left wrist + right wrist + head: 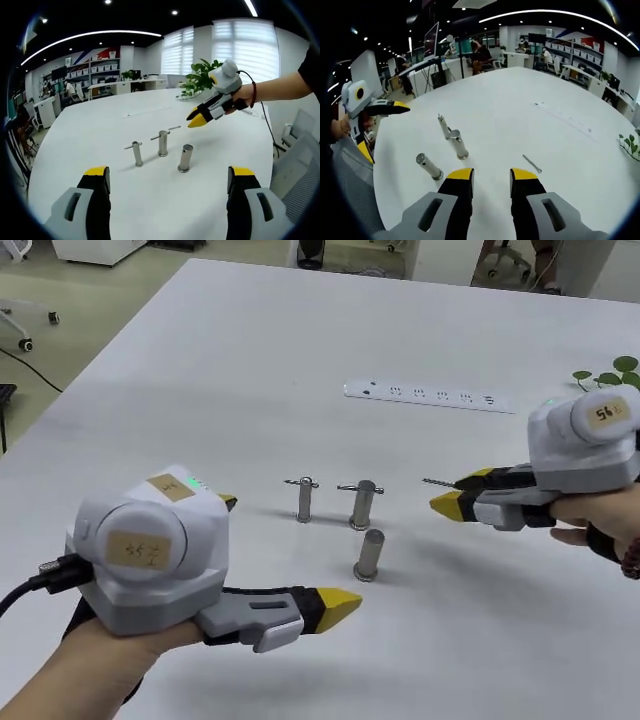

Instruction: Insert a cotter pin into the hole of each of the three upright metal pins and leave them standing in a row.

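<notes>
Three upright metal pins stand on the white table [200, 390]. The left pin [305, 500] and the middle pin [362, 505] each carry a cotter pin through the top. The front pin [369, 555] has a bare top. A loose cotter pin [438, 482] lies on the table just ahead of my right gripper [460, 492], whose jaws stand a narrow gap apart with nothing between them. The right gripper view shows that cotter pin [532, 163] beyond the right finger. My left gripper [167, 185] is wide open, short of the front pin [185, 158].
A white power strip [430, 395] lies at the back of the table. A small green plant [610, 375] stands at the far right edge. Office desks and chairs surround the table.
</notes>
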A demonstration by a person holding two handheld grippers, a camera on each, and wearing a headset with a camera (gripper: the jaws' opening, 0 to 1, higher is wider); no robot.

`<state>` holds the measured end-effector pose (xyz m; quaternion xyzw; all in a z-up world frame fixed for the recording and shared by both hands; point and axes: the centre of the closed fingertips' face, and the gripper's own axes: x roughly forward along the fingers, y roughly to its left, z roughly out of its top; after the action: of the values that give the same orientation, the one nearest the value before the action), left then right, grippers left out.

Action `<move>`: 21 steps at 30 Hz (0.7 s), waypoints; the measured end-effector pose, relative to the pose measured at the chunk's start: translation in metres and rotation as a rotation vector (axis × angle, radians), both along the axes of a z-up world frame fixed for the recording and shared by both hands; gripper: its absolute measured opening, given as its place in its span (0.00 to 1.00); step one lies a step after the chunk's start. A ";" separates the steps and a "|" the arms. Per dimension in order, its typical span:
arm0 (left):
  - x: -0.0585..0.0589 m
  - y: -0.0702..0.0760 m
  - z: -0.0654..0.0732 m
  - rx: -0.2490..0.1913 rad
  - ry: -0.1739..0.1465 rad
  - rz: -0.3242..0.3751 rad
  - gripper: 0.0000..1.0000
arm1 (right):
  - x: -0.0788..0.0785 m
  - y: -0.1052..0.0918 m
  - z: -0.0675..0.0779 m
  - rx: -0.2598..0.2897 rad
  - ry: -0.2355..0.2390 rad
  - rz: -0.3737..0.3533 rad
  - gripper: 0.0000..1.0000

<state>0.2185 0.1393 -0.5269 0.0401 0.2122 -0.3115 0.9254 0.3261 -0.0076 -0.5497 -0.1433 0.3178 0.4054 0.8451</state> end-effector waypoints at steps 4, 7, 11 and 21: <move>0.000 0.001 -0.001 0.004 0.003 0.000 0.97 | 0.011 -0.006 -0.002 -0.031 0.004 0.008 0.22; 0.000 0.003 -0.003 0.003 0.007 0.007 0.96 | 0.017 -0.010 -0.006 -0.067 0.014 0.031 0.22; 0.002 0.006 -0.004 0.010 0.004 0.020 0.97 | 0.040 -0.015 -0.013 -0.099 0.029 0.042 0.21; 0.003 0.008 -0.006 0.007 0.006 0.024 0.97 | 0.060 -0.027 -0.033 -0.204 0.052 0.079 0.18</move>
<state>0.2213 0.1470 -0.5324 0.0398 0.2167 -0.2999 0.9282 0.3861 -0.0346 -0.5827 -0.2303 0.3732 0.4075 0.8010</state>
